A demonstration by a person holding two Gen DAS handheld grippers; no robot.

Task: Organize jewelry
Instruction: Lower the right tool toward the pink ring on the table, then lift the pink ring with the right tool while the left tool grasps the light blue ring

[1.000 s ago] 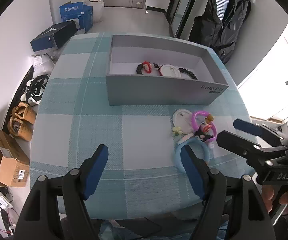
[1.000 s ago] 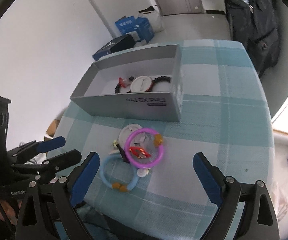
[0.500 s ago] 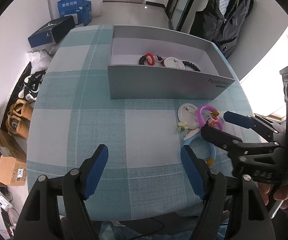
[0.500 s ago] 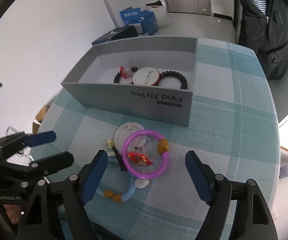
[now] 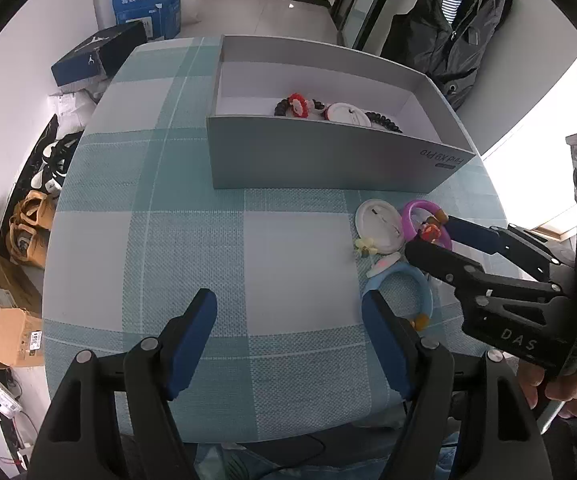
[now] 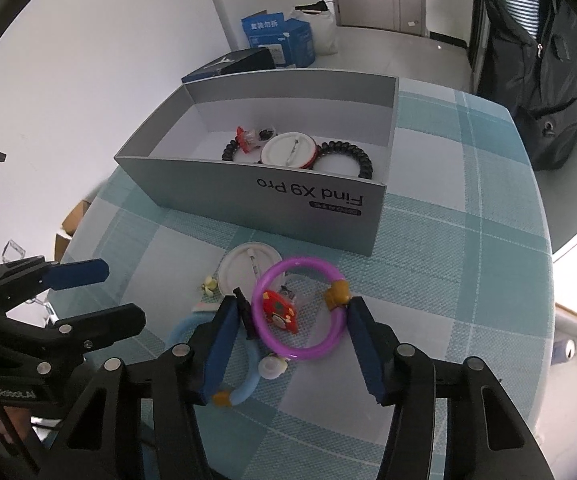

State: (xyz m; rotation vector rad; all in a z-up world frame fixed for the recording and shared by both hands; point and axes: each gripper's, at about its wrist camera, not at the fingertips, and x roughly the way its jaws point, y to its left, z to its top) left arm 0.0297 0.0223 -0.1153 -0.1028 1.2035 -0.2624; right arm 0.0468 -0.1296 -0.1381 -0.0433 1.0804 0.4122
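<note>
A table point(image 5: 192, 240) under a teal checked cloth stands in a room with boxes and shoes on the floor to the left, and the left gripper point(image 5: 288, 312) hovers over bare cloth at its near edge, jaws wide and empty. Further right, the grey box point(image 6: 272, 196) at the far side already holds two dark bead bracelets and a white disc, while a white disc point(image 6: 248, 268), a blue ring point(image 6: 244, 384) and a purple ring point(image 6: 300, 312) lie loose in front of it. The right gripper point(image 6: 288, 332) has its jaws closing around the purple ring, apparently not yet pressing it, and the small charms are hard to make out.
</note>
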